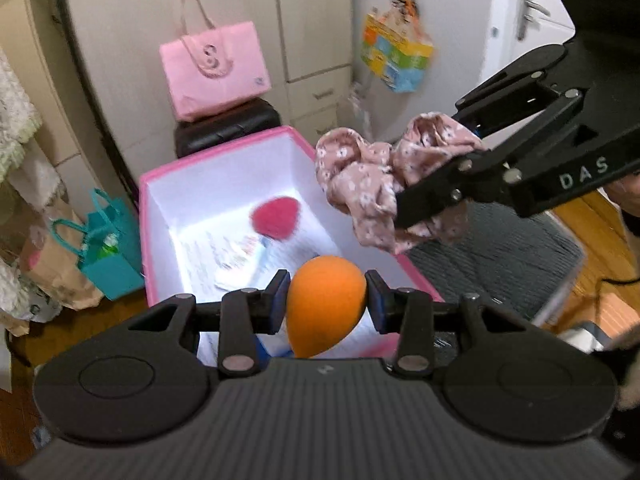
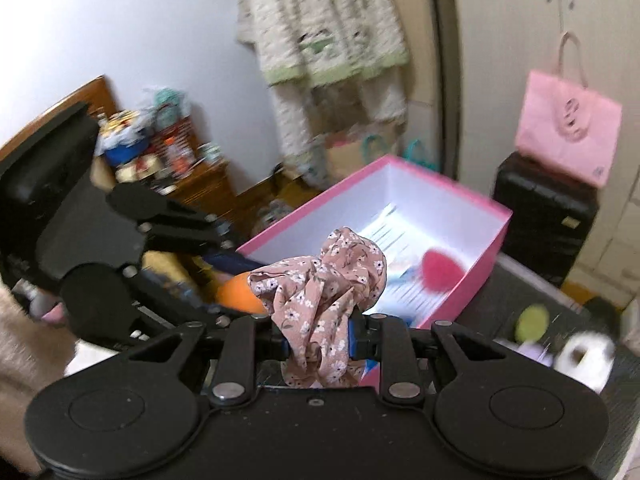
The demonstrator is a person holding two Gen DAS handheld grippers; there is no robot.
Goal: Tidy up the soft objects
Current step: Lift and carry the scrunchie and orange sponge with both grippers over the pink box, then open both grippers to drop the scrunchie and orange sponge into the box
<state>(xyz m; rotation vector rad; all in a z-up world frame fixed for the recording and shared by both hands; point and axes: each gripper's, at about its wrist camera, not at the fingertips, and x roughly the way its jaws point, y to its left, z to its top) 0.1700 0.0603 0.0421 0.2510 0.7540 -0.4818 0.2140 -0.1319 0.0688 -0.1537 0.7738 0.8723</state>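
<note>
My left gripper [image 1: 326, 304] is shut on an orange egg-shaped sponge [image 1: 324, 304], held above the near end of the pink box [image 1: 224, 148]. Its pads press the sponge on both sides. My right gripper [image 2: 320, 338] is shut on a pink floral scrunchie [image 2: 320, 292], which bunches up over the fingers. In the left wrist view the scrunchie [image 1: 372, 184] and right gripper [image 1: 440, 184] hang over the box's right rim. A red-pink sponge [image 1: 276, 216] lies inside the white-lined box on printed paper. The right wrist view shows the orange sponge [image 2: 238, 298] left of the scrunchie.
The box sits on a dark ribbed mat [image 1: 500, 248]. On that mat to the right lie a green round sponge [image 2: 532, 318] and a white fluffy item [image 2: 584, 354]. A pink bag [image 1: 216, 68] on a black case [image 1: 228, 128] stands behind; teal paper bags [image 1: 108, 256] stand left.
</note>
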